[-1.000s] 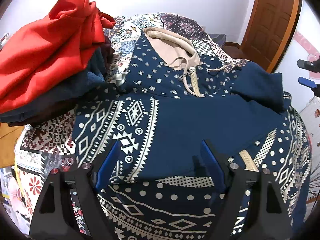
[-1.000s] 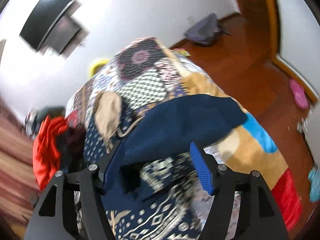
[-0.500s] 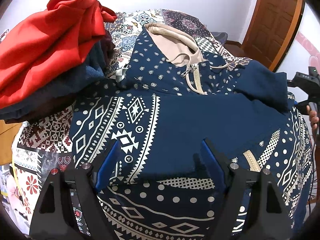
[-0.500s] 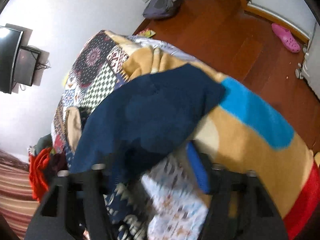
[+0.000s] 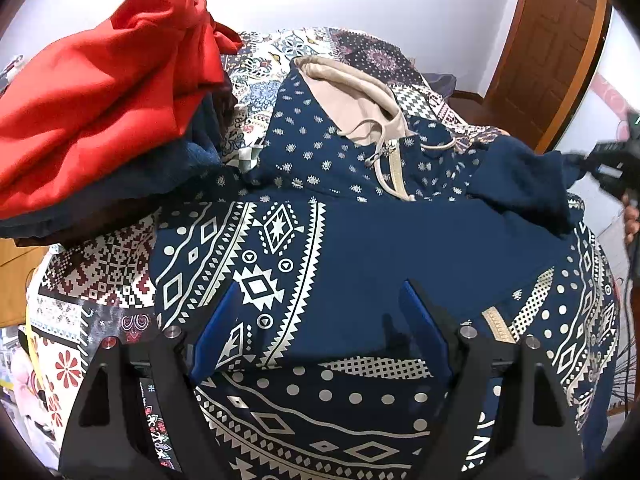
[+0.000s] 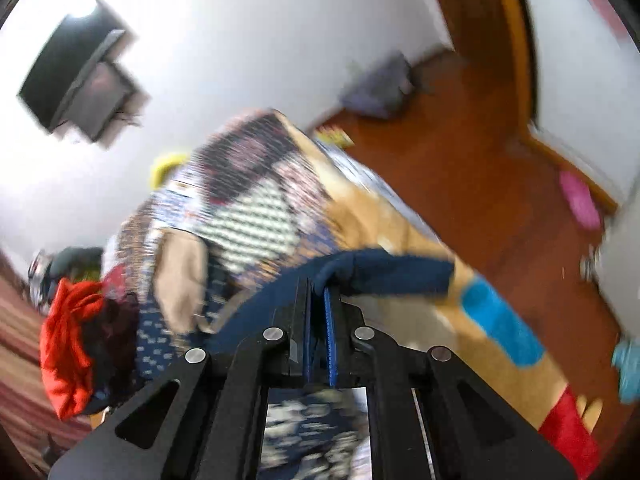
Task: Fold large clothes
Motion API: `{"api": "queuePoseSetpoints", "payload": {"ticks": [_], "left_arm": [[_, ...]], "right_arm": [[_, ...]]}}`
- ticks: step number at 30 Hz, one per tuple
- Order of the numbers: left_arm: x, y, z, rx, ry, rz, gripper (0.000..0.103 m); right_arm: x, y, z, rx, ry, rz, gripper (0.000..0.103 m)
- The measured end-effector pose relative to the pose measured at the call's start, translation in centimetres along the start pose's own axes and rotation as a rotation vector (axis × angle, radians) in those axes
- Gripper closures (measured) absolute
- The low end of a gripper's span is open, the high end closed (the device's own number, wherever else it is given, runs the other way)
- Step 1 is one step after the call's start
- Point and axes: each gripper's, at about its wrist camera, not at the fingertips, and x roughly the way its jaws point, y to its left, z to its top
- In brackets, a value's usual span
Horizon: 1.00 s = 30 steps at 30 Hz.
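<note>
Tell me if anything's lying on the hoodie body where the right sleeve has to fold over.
Nothing visible blocks it. The right gripper is shut on the sleeve; the hoodie front is bare, and the red clothes pile sits off to the side.

Hoodie [image 5: 360, 240] on bed [image 5: 100, 272]; clothes pile [image 5: 100, 120] left of it; door [image 5: 548, 48] behind right.

Right wrist view: motion-blurred throughout.
Hoodie [image 5: 400, 240] hem: cut off by the lower edge.
Right gripper [image 5: 612, 168]: mostly out of frame.
</note>
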Motion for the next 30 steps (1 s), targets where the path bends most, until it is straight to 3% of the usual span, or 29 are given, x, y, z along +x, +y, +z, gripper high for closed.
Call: {"api": "queuePoseSetpoints", "payload": {"ticks": [7,11,19,27,30], "left_arm": [[-2.2,0.4,0.0,-0.007,-0.05,-0.012,0.022],[-3.6,1.5,0.0,-0.024,-0.082,-0.012,0.022],[-5.8,5.2,-0.8,-0.091,-0.12,0.012,0.022],[-5.9,8.5,-2.4,-0.149,-0.087,0.042,0.022],[-5.7,8.9,-2.9,-0.163,-0.076,0.047,0.022]], "right_arm": [[-5.4,10.3,0.5,-0.239,-0.097,0.167,0.098],[-4.9,15.8,-1.8,-0.366,-0.046,0.243,0.098],[2.6,21.7,-11.7,-0.508,0.229,0.307,0.098],[8.1,22.2,-20.4,-0.649,0.549,0.257,0.098],[7.7,21.9,-22.1,-0.689,0.584,0.248,0.098]]}}
